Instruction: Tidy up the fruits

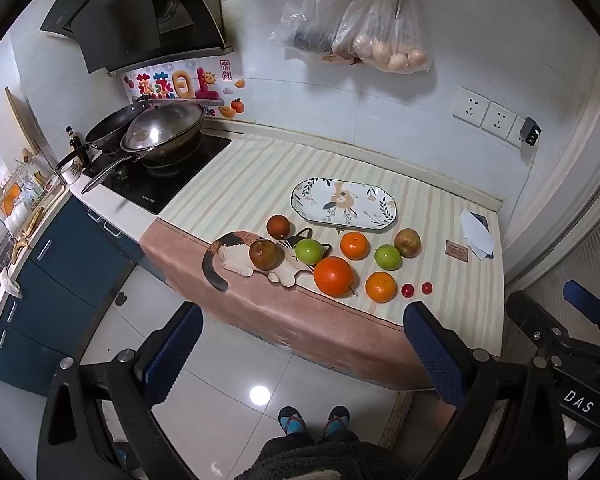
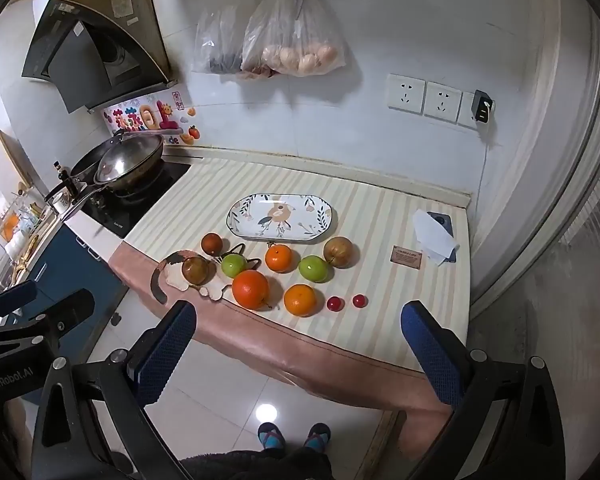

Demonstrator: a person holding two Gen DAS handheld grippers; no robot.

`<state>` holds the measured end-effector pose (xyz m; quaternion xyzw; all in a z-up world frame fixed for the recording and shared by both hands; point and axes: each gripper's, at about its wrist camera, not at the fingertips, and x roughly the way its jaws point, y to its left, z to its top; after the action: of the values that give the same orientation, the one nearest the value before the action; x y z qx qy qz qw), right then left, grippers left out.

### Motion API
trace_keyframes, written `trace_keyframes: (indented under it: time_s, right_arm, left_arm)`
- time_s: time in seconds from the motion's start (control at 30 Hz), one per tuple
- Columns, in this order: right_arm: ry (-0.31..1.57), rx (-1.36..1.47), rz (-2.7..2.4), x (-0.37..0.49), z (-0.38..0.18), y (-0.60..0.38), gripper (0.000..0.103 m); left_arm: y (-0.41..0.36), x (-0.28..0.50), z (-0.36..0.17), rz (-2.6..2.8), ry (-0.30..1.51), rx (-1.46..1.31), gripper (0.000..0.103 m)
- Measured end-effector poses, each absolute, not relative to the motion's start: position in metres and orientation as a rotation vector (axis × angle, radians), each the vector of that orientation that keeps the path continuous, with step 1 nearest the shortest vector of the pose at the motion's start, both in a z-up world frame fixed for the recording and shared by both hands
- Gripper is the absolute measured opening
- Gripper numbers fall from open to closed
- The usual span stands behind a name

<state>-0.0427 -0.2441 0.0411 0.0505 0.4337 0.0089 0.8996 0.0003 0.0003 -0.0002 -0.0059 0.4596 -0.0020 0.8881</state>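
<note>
Both grippers, left gripper [image 1: 302, 344] and right gripper [image 2: 300, 340], fingers wide, empty; approach big orange [image 2: 250, 289] squarely, lift to plate [image 2: 240, 216].

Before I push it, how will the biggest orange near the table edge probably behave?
The biggest orange looks round, so it will probably roll. It sits near the front edge of the striped cloth, so a push toward you may drop it. Its skin looks glossy, maybe a little slippery for the pads.
</note>
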Motion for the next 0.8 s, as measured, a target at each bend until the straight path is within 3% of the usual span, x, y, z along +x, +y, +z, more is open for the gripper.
trace_keyframes:
  time_s: [0.8]
  right_arm:
    - [0.883,0.113,0.023,-0.048,0.037,-0.243,0.103]
  left_arm:
    - [0.013,-0.004,0.005,0.000,0.948,-0.001,0.103]
